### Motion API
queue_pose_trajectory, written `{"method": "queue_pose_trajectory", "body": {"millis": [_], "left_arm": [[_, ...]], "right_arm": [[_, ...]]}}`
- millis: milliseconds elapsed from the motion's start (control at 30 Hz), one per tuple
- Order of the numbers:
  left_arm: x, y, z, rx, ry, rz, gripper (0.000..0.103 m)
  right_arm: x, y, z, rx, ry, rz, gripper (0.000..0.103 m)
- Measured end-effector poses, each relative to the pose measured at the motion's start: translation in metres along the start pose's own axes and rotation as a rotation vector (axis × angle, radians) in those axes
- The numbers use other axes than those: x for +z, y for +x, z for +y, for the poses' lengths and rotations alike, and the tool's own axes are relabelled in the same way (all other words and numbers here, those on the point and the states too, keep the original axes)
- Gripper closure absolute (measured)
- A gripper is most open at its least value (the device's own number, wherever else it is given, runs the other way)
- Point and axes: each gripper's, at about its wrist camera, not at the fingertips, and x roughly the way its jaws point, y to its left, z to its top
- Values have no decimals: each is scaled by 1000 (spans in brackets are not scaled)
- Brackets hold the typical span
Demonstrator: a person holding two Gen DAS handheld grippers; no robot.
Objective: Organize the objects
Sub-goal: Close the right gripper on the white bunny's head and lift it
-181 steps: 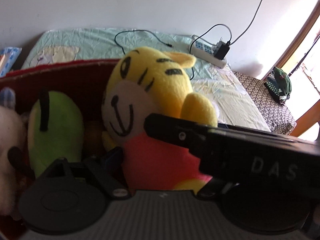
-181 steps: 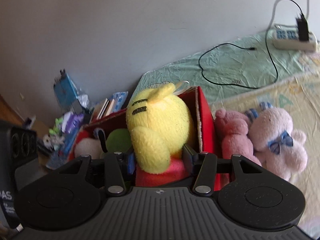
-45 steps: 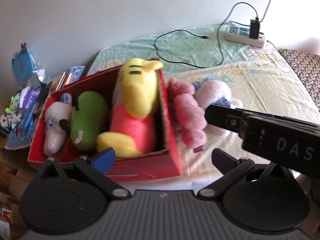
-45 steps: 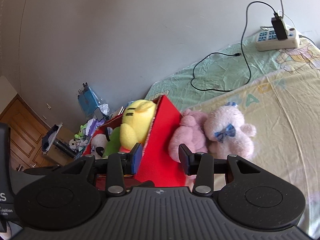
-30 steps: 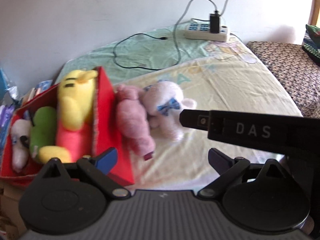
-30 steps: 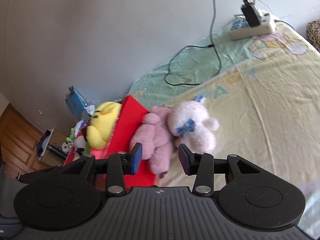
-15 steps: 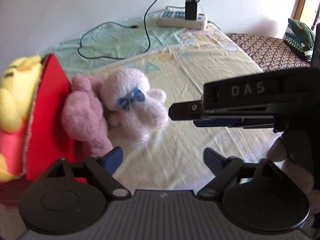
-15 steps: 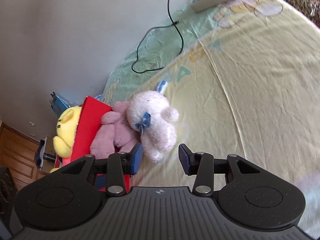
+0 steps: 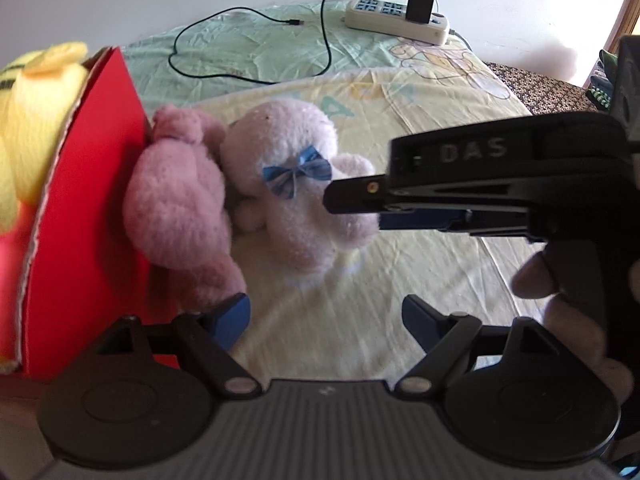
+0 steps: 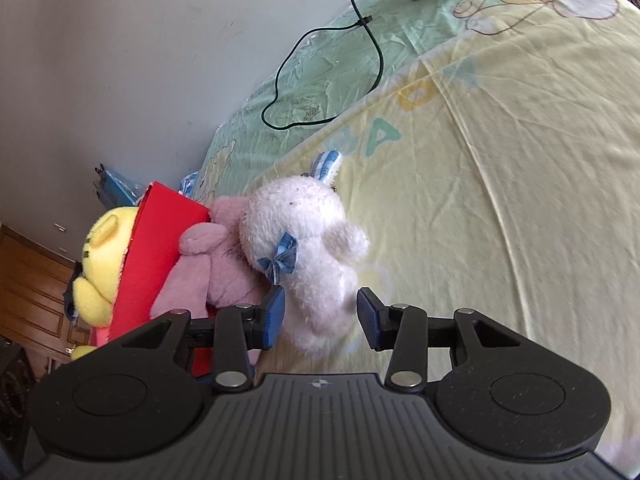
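Right gripper spread wide, its jaws straddling the white plush with the blue bow on the bedsheet, just beside the pink plush against the red box. Approach step: next, squeeze, lift. Left gripper open, empty.

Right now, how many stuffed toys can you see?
3. A yellow plush sits inside the red box; a pink plush leans against the box's outer wall; a white plush with a blue bow lies beside it on the bed. More may be hidden inside the box.
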Motion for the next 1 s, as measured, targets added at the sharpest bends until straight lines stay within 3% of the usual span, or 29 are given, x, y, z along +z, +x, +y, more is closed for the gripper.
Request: {"method": "queue_pose_trajectory", "body": {"millis": [67, 133, 233, 567, 1000], "left_arm": [[0, 0, 0, 0, 2, 1, 19], [1, 0, 0, 1, 5, 2, 19], [1, -4, 1, -6, 2, -2, 19], [-6, -22, -2, -54, 30, -24, 19], [-42, -43, -18, -185, 92, 2, 15]], "right_arm": [[1, 5, 1, 0, -12, 12, 61], [1, 7, 2, -3, -24, 19, 73], [1, 5, 1, 5, -22, 19, 77], [-14, -25, 1, 30, -19, 30, 79], [-65, -57, 8, 52, -88, 181, 76]]}}
